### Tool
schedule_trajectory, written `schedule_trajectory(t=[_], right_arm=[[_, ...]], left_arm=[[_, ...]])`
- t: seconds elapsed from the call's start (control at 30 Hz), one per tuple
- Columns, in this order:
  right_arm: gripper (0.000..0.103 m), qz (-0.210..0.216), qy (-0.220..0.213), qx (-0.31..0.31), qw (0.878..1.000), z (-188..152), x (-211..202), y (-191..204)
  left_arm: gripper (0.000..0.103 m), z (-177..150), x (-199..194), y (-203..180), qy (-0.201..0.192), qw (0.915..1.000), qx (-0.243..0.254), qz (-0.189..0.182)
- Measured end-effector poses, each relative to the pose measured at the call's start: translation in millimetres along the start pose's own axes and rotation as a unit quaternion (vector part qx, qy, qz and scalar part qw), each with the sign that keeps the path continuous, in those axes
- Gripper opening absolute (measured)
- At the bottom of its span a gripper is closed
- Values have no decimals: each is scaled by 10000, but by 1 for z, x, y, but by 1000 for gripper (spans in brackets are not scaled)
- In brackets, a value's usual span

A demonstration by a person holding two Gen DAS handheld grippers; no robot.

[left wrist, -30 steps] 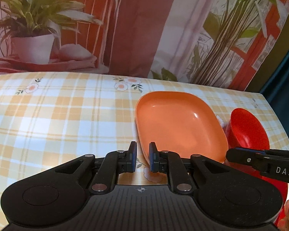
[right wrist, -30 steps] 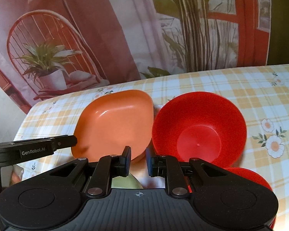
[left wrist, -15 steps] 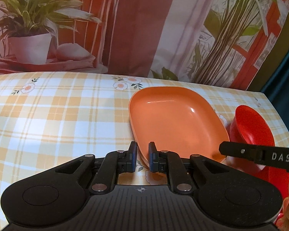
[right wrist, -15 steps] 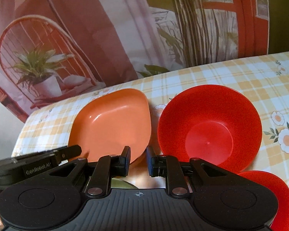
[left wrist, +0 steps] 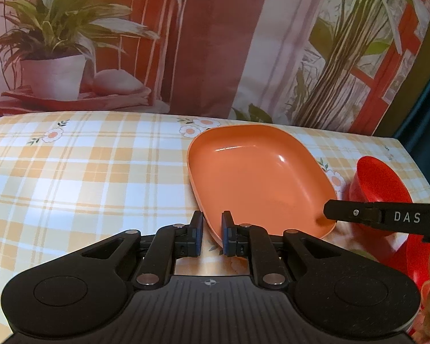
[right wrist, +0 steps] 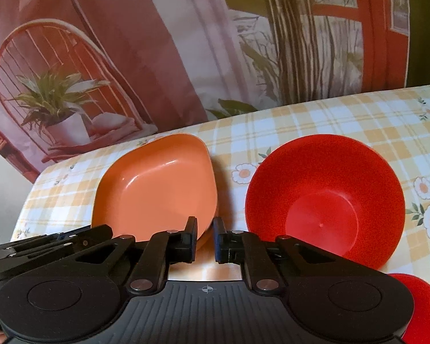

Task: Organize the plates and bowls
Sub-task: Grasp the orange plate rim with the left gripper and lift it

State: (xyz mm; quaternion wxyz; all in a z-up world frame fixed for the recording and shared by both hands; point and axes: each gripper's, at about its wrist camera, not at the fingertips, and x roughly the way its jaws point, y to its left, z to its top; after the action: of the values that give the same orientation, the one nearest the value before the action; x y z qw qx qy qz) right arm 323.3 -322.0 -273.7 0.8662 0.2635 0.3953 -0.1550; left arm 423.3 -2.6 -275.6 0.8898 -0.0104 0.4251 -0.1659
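Observation:
An orange squarish plate (left wrist: 258, 177) is tilted up off the checked tablecloth; it also shows in the right wrist view (right wrist: 157, 195). My left gripper (left wrist: 212, 233) is shut on the plate's near rim. A red bowl (right wrist: 326, 200) sits upright to the plate's right; it also shows in the left wrist view (left wrist: 378, 180). My right gripper (right wrist: 205, 239) is narrowly open and empty, just in front of the gap between plate and bowl. Another red dish (right wrist: 421, 304) lies at the lower right, partly hidden by the gripper body.
The checked tablecloth (left wrist: 86, 172) stretches to the left of the plate. A printed backdrop with plants (left wrist: 215, 43) hangs behind the table's far edge. The right gripper's finger (left wrist: 387, 218) crosses the left wrist view near the plate's right corner.
The orange plate has been held by the left gripper and shifted left and away from the red bowl, widening the gap. The right gripper has drawn back a little.

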Motion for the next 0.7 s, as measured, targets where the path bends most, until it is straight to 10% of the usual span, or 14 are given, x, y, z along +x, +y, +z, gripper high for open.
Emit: schedule_trajectory(t=[0.7], right_arm=[[6, 87, -303, -609, 9976, 9, -25, 22]], left_arm=[[13, 0, -46, 1, -291, 9995, -115, 53]])
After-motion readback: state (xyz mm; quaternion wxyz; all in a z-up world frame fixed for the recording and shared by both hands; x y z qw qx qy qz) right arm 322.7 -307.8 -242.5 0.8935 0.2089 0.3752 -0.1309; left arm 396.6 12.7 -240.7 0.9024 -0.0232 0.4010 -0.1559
